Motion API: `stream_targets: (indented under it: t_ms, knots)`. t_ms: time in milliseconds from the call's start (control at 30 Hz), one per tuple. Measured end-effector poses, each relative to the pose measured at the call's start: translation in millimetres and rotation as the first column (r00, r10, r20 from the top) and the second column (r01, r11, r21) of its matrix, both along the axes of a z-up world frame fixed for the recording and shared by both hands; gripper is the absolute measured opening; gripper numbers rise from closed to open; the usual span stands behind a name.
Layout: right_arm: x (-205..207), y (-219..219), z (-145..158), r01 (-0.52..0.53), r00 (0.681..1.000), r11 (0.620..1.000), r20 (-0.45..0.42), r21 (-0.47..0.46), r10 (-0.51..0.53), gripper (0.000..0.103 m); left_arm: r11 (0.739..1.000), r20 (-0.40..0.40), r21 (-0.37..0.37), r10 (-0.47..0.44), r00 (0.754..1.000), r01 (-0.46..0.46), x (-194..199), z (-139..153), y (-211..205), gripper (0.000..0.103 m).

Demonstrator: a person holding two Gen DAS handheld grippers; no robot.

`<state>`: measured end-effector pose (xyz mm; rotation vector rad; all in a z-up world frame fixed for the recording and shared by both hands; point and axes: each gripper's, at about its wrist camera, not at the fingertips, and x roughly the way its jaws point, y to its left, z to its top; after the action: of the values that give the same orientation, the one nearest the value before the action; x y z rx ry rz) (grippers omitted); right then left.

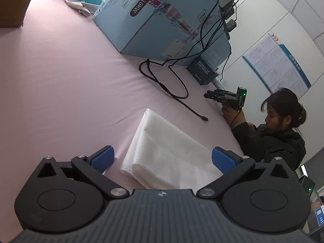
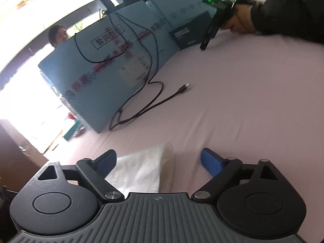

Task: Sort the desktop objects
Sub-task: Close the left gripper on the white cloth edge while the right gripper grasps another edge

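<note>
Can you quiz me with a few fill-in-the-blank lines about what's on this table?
1. The folded towel between the left tool's blue pads is ____ in colour.
2. The table's cloth is pale ____.
3. The loose cable trailing from the big box is ____.
4. Both tools' jaws stand ____.

Missing words: white; pink; black; open

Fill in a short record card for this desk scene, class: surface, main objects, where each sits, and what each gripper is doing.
surface: pink cloth-covered table
folded white towel: lies flat near the table's edge, between the open fingers of the left gripper, not gripped
right gripper: open, the towel's corner beside its left finger
large light blue box: lies on the table, black cables draped over it
black cable: looped on the cloth, plug end free
small dark box: against the blue box
</note>
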<state>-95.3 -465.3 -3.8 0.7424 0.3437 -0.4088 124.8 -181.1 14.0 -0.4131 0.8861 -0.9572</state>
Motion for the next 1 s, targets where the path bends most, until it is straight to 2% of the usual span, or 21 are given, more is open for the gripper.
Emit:
stream_targets:
  t_ms: [100, 200, 233, 300, 333, 367, 400, 433, 600, 733, 800, 900, 967, 1000]
  knots:
    - [2, 0, -1, -0.059, 0.998, 0.998, 0.010, 0.019, 0.059, 0.069, 1.000, -0.003, -0.006, 0.001, 1.000, -0.001, 1, -1, 1, 0.103]
    - [6, 0, -2, -0.098, 0.995, 0.995, 0.006, 0.031, 0.098, 0.062, 1.000, 0.006, -0.001, -0.003, 1.000, 0.003, 1, -1, 0, 0.103]
    - [6, 1, -2, -0.098, 0.995, 0.995, 0.003, 0.029, 0.098, 0.056, 1.000, 0.009, 0.001, -0.004, 1.000, 0.004, 1, -1, -1, 0.103]
    - [8, 1, -3, -0.105, 0.994, 0.994, 0.003, 0.036, 0.105, 0.040, 1.000, 0.012, 0.001, -0.005, 1.000, 0.005, 1, -1, -1, 0.103]
    - [10, -1, -5, -0.140, 0.990, 0.988, 0.008, 0.067, 0.140, 0.017, 1.000, 0.012, 0.001, -0.005, 1.000, 0.005, 1, -1, -1, 0.103]
    - [15, -4, -11, -0.198, 0.980, 0.972, 0.018, 0.129, 0.197, 0.013, 1.000, 0.012, 0.000, -0.004, 1.000, 0.004, 1, -1, -1, 0.103]
    - [17, -6, -14, -0.231, 0.973, 0.958, 0.028, 0.172, 0.230, 0.013, 1.000, 0.011, -0.001, -0.004, 1.000, 0.004, 1, -1, -1, 0.103]
    - [16, -5, -14, -0.231, 0.973, 0.957, 0.032, 0.175, 0.229, 0.010, 1.000, 0.011, -0.001, -0.003, 1.000, 0.003, 1, -2, -1, 0.103]
    - [15, 4, -10, -0.203, 0.979, 0.973, 0.020, 0.113, 0.202, 0.007, 1.000, 0.002, -0.011, 0.003, 1.000, -0.003, 3, -2, 1, 0.103]
    - [15, 7, -10, -0.190, 0.982, 0.977, 0.011, 0.100, 0.190, 0.007, 0.999, -0.023, -0.033, 0.020, 1.000, -0.021, 5, -3, 4, 0.102]
    - [15, 7, -10, -0.189, 0.982, 0.977, 0.007, 0.096, 0.189, 0.007, 0.999, -0.034, -0.039, 0.034, 0.999, -0.036, 6, -3, 6, 0.097]
    - [15, 4, -11, -0.190, 0.982, 0.978, 0.005, 0.092, 0.190, 0.007, 0.996, -0.058, -0.041, 0.075, 0.995, -0.078, 8, -4, 11, 0.080]
    - [18, -4, -12, -0.200, 0.980, 0.976, 0.006, 0.091, 0.200, 0.007, 0.992, -0.092, -0.043, 0.117, 0.989, -0.121, 11, -7, 15, 0.058]
    - [18, -5, -12, -0.198, 0.980, 0.976, 0.006, 0.090, 0.199, 0.007, 0.989, -0.105, -0.042, 0.136, 0.985, -0.142, 13, -8, 17, 0.054]
